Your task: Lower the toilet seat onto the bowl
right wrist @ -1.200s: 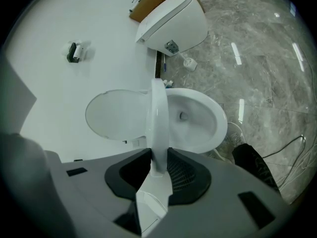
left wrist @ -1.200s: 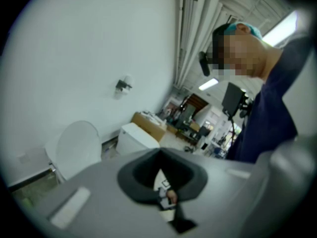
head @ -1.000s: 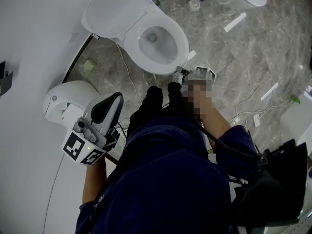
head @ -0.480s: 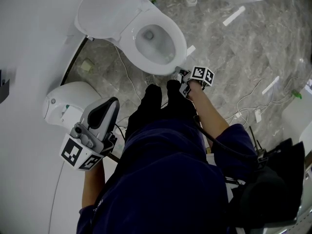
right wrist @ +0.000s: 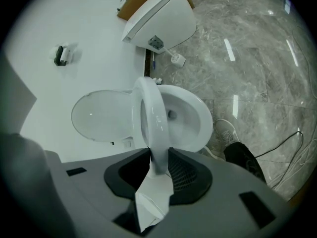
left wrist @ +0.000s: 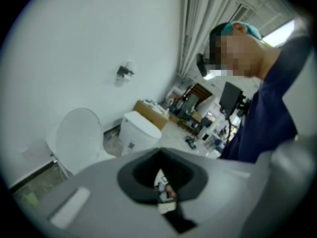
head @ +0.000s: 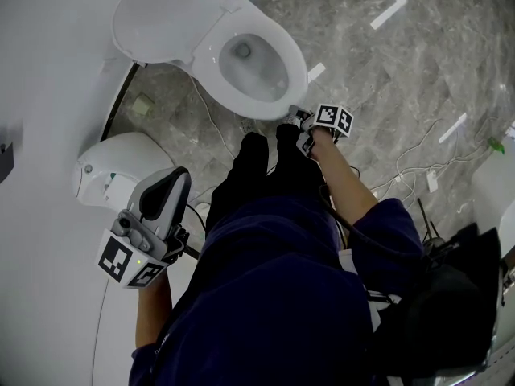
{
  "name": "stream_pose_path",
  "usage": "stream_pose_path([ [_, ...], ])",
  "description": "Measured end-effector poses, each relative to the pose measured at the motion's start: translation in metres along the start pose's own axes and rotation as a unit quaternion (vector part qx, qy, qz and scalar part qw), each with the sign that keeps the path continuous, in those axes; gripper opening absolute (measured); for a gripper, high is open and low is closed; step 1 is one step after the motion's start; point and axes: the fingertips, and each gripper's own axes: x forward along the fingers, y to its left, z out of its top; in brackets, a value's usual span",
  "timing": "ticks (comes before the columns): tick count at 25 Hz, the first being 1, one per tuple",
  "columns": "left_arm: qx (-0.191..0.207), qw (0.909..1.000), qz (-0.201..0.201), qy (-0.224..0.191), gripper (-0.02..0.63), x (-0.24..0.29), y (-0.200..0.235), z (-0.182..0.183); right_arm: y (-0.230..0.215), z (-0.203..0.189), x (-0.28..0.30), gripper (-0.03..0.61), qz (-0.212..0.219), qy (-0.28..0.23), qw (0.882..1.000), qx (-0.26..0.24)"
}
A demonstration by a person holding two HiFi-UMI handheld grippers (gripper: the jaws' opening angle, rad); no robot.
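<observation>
My right gripper (right wrist: 156, 165) is clamped on the front edge of the seat (right wrist: 150, 118), with one jaw pressing on each side of it. My left gripper (left wrist: 166, 200) has its jaws together on nothing. From the head view I hold it (head: 165, 185) low at my left side, well apart from the toilet and just beside a smaller white unit (head: 113, 167) by the wall. My dark trouser legs (head: 265, 175) stand between the two grippers, and my shoe (right wrist: 225, 130) is near the foot of the bowl (right wrist: 190, 118). The seat runs away from the jaws edge-on, raised off the rim. The open bowl is to its right and the upright lid (right wrist: 101, 115) to its left. Thin cables (head: 418, 163) trail over the grey marble floor (right wrist: 247, 58). Farther off, a second toilet (right wrist: 161, 19) stands with its lid down, and a small dark fitting (right wrist: 61, 55) hangs on the white wall
</observation>
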Motion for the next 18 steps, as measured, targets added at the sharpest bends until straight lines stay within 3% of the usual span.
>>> stream_pose_path([
  [18, -0.008, 0.9993, -0.007, 0.035, 0.003, 0.024, 0.001, -0.007, -0.033, 0.005, 0.018, 0.114, -0.02, 0.007, 1.0, 0.01],
])
